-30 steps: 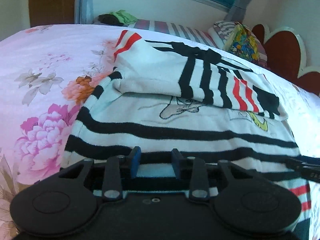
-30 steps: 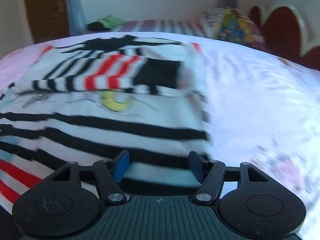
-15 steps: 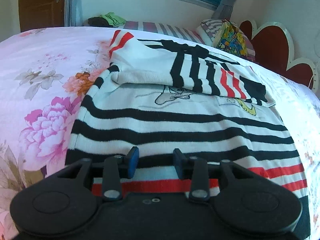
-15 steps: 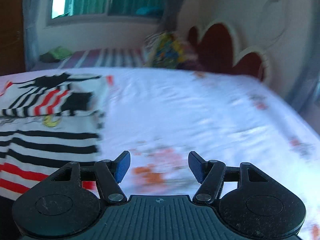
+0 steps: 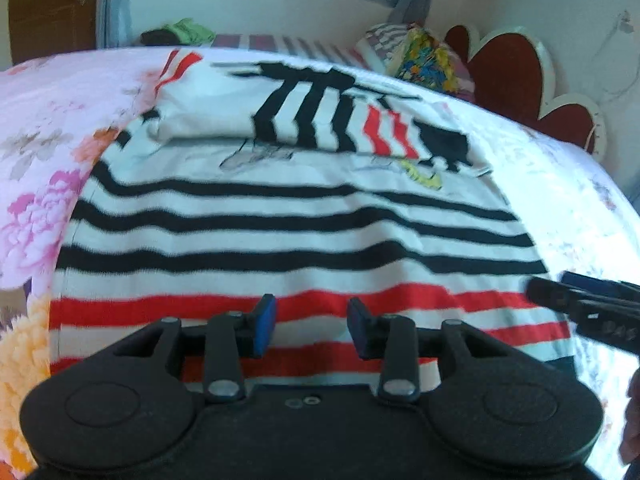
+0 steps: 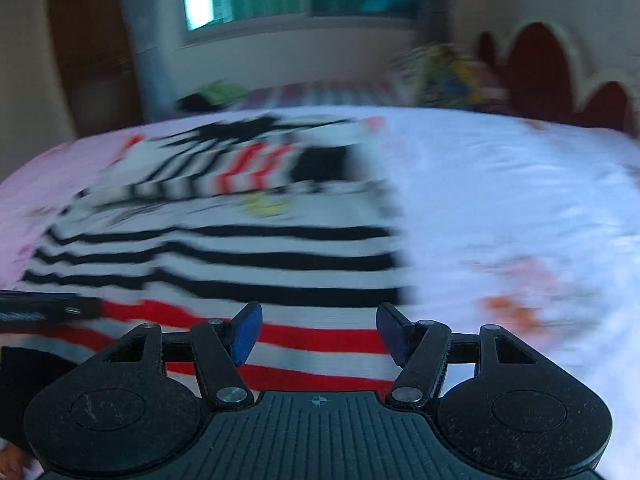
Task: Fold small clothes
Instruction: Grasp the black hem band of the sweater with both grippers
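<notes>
A small white sweater (image 5: 280,216) with black and red stripes lies flat on the floral bedsheet (image 5: 36,184), sleeves folded across its far part. It also shows in the right wrist view (image 6: 248,248), blurred. My left gripper (image 5: 311,326) is open and empty just above the red-striped hem. My right gripper (image 6: 318,332) is open and empty above the hem's right part. The right gripper's fingertips (image 5: 560,296) show at the right edge of the left wrist view. The left gripper's fingers (image 6: 40,308) show at the left edge of the right wrist view.
A colourful pillow (image 5: 424,56) and a red scalloped headboard (image 5: 516,68) stand at the far right. Green and dark clothes (image 5: 180,34) lie at the far side under the window. White sheet (image 6: 500,208) spreads right of the sweater.
The left gripper has drawn back toward the hem, so more red stripes show. The right gripper has swung back left from the bare sheet to over the hem's right part.
</notes>
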Demonstrator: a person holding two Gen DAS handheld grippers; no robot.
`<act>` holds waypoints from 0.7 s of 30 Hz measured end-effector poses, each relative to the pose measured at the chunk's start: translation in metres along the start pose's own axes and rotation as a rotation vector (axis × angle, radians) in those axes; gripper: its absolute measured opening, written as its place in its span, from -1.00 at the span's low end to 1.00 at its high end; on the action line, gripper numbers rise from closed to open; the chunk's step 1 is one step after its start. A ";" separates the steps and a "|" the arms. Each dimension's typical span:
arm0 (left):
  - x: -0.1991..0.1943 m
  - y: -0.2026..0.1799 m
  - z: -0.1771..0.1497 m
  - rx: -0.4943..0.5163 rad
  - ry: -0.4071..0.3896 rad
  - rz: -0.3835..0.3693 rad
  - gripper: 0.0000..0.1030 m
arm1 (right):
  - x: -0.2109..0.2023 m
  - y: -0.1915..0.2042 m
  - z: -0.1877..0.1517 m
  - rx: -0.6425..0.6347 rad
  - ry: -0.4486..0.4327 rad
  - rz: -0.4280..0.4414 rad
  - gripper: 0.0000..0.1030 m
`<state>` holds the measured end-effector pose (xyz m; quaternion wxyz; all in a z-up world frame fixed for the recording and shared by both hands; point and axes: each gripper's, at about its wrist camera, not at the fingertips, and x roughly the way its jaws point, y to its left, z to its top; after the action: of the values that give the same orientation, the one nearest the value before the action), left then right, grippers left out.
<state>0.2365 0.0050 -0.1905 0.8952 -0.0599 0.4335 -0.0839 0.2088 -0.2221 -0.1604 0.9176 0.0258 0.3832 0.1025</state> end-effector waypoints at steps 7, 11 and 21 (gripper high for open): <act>-0.013 0.018 -0.016 0.020 -0.020 0.016 -0.33 | 0.037 0.023 -0.011 -0.083 0.093 0.018 0.24; -0.027 0.032 -0.027 0.016 -0.024 0.018 -0.39 | 0.025 -0.003 -0.022 -0.087 0.103 -0.049 0.24; -0.051 0.026 -0.038 -0.033 -0.004 0.053 -0.15 | -0.023 0.013 -0.031 -0.061 0.086 -0.003 0.24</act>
<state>0.1781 0.0395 -0.1800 0.8968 -0.0635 0.4345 -0.0530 0.1689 -0.2155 -0.1652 0.9008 -0.0072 0.4190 0.1136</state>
